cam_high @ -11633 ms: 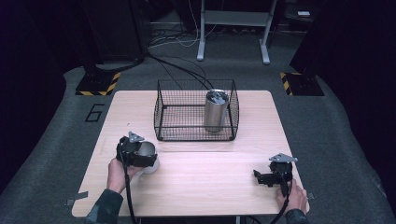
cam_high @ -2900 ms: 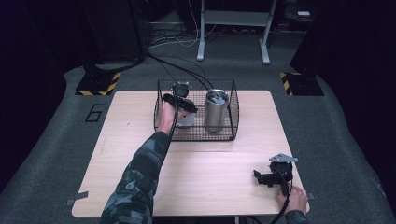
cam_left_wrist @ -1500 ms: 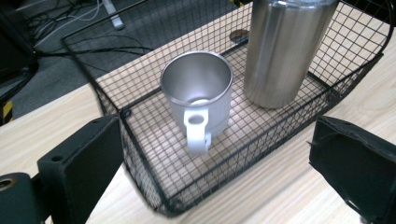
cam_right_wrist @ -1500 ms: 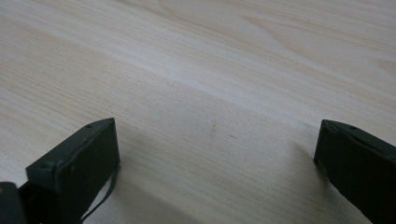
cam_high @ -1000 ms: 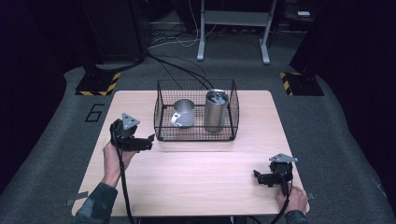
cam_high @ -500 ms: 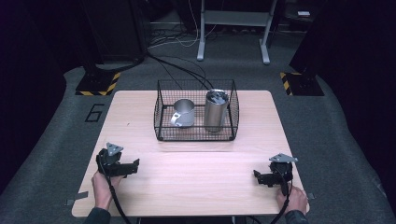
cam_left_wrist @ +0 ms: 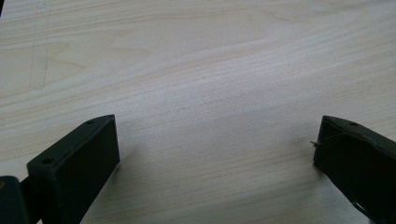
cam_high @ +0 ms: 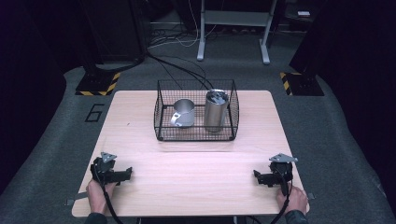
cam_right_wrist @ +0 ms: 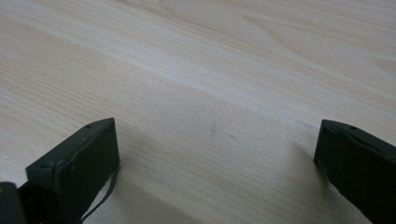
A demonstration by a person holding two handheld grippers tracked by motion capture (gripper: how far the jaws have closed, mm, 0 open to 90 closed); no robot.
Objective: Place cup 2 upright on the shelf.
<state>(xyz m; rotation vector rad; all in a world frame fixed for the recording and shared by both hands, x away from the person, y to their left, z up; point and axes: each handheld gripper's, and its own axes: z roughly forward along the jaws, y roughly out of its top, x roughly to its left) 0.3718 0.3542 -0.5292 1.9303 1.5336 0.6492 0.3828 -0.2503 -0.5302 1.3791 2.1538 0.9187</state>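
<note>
2 grippers rest low on the pale wooden table (cam_high: 196, 163), jaws spread wide, holding nothing: the left gripper (cam_high: 125, 174) near the left edge, the right gripper (cam_high: 258, 177) far opposite. Between them, farther back, the black wire basket (cam_high: 196, 136) holds the short silver handled mug (cam_high: 183, 113) beside the tall steel tumbler (cam_high: 215, 110). Any reach into the basket risks snagging its rim or toppling the tumbler.
</note>
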